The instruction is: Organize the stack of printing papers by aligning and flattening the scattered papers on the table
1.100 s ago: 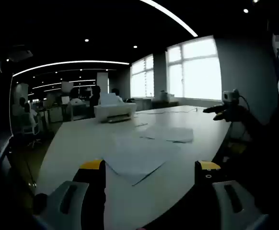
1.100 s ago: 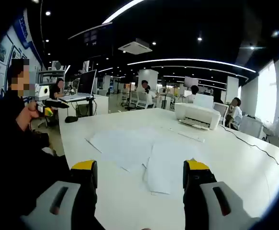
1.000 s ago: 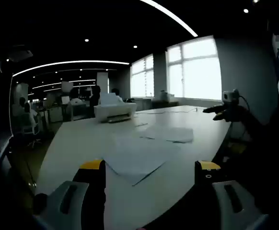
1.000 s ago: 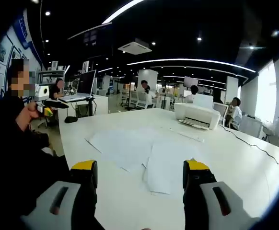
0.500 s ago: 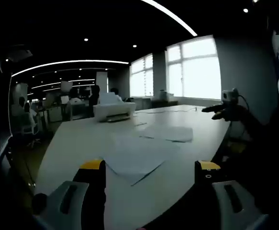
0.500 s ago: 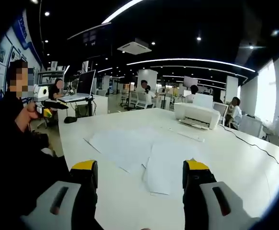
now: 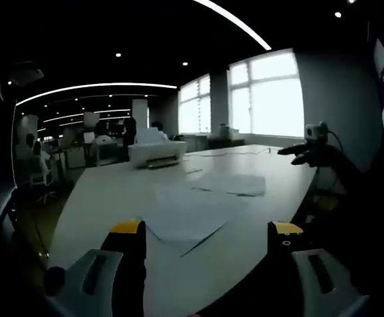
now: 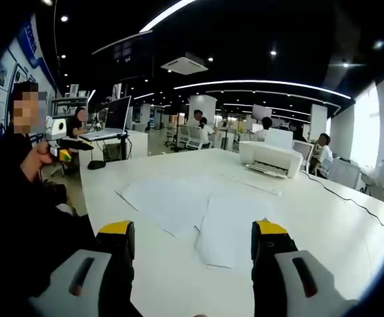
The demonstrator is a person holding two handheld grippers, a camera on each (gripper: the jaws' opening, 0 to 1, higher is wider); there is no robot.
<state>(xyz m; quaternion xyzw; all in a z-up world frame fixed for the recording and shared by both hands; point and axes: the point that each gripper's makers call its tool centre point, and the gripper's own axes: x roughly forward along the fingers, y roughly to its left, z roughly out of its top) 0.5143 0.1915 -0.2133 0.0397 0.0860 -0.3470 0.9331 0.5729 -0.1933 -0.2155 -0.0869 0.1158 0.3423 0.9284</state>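
Note:
Several white printing papers (image 7: 192,212) lie scattered and overlapping on a large white table (image 7: 106,191); in the right gripper view the same papers (image 8: 198,211) spread across the table's middle. My left gripper (image 7: 205,231) hovers above the table's near edge, jaws wide apart with nothing between them. My right gripper (image 8: 191,232) is likewise open and empty, held short of the papers. The right gripper (image 7: 307,150) also appears at the right of the left gripper view, and the left gripper (image 8: 66,146) at the left of the right gripper view, held in a hand.
A white printer (image 7: 156,152) stands at the table's far side, also seen as the printer (image 8: 271,158) with a cable (image 8: 350,198) trailing past it. A person in dark clothes (image 8: 20,191) stands at the table's edge. Office desks, chairs and people fill the background.

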